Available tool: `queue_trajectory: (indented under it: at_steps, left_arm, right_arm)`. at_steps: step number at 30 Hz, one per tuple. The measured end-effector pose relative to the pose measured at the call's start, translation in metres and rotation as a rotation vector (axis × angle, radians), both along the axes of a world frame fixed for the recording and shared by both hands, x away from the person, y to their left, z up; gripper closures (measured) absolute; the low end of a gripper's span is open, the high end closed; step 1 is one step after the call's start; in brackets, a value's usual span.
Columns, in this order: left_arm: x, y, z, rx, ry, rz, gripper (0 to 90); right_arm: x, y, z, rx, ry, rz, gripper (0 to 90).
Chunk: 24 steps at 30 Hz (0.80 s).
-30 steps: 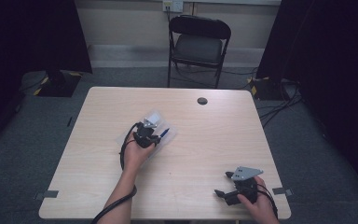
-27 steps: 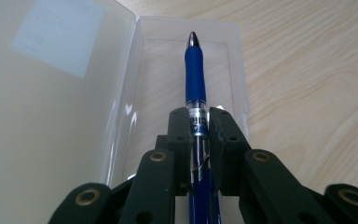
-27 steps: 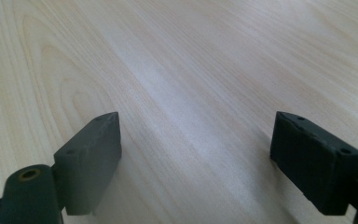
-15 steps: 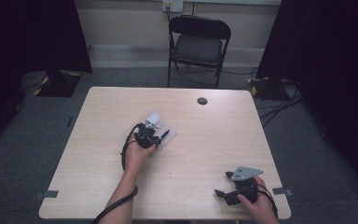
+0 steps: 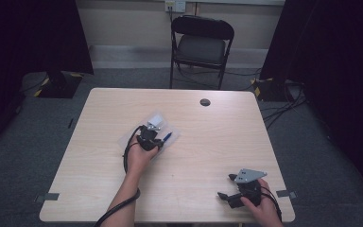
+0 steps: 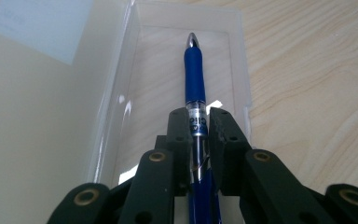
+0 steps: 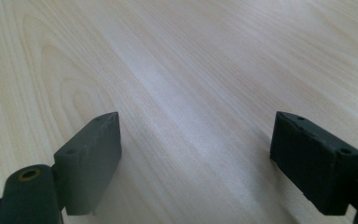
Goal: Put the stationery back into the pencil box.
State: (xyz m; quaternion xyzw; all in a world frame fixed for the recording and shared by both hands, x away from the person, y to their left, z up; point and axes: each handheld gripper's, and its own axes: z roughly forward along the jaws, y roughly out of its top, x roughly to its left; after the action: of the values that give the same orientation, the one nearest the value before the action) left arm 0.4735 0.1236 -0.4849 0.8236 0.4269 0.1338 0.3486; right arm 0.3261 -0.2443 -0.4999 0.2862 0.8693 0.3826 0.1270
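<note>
Nothing has shifted: your left gripper [image 6: 199,128] keeps its fingers clamped on the blue pen [image 6: 194,74] over the clear case [image 6: 121,107] at mid-frame; your right gripper [image 7: 196,158], lower right, stays wide open and empty.

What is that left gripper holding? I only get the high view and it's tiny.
Observer: A blue pen, pinched by the left gripper on its clear barrel.
Operator: Where's the pen's tip pointing?
Observer: Away from the jaws, over the clear case, whose floor shows the table's wood through it.
Operator: And the right gripper?
Observer: The right gripper has its jaws wide apart with bare table between them.
</note>
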Motion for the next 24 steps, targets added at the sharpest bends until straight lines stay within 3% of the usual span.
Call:
queue_trajectory:
  at_steps: [4,9,11,12,20,21,22,24]
  left_arm:
    - [0.0001,0.0007,0.0009,0.024,-0.014,0.005,77.6]
    - [-0.0001,0.0010,0.0011,0.024,-0.013,0.008,77.3]
    - [-0.0003,-0.0001,0.0003,-0.001,-0.006,0.007,76.4]
    - [-0.0008,0.0004,0.0015,0.013,-0.015,0.017,75.4]
    - [-0.0007,0.0026,0.0021,-0.020,-0.004,0.014,66.1]
    - [-0.0016,0.0024,0.0034,-0.024,-0.001,0.035,64.9]
    - [-0.0003,0.0047,0.0046,-0.015,-0.005,0.006,64.7]
    - [-0.0021,0.0044,0.0064,-0.019,-0.013,0.038,63.4]
  right_arm:
    - [-0.0001,0.0000,0.0000,0.000,0.000,0.000,15.6]
    - [0.0000,0.0000,0.0000,0.000,0.000,0.000,15.6]
    - [-0.0001,0.0000,0.0000,0.000,0.000,0.000,15.6]
    - [0.0000,0.0000,0.0000,0.000,0.000,0.000,15.6]
    - [-0.0001,0.0000,0.0000,0.000,0.000,0.000,15.6]
    - [0.0000,0.0000,0.0000,0.000,0.000,0.000,15.6]
    - [-0.0001,0.0000,0.0000,0.000,0.000,0.000,15.6]
    - [0.0000,-0.0001,0.0000,0.000,0.000,0.001,15.6]
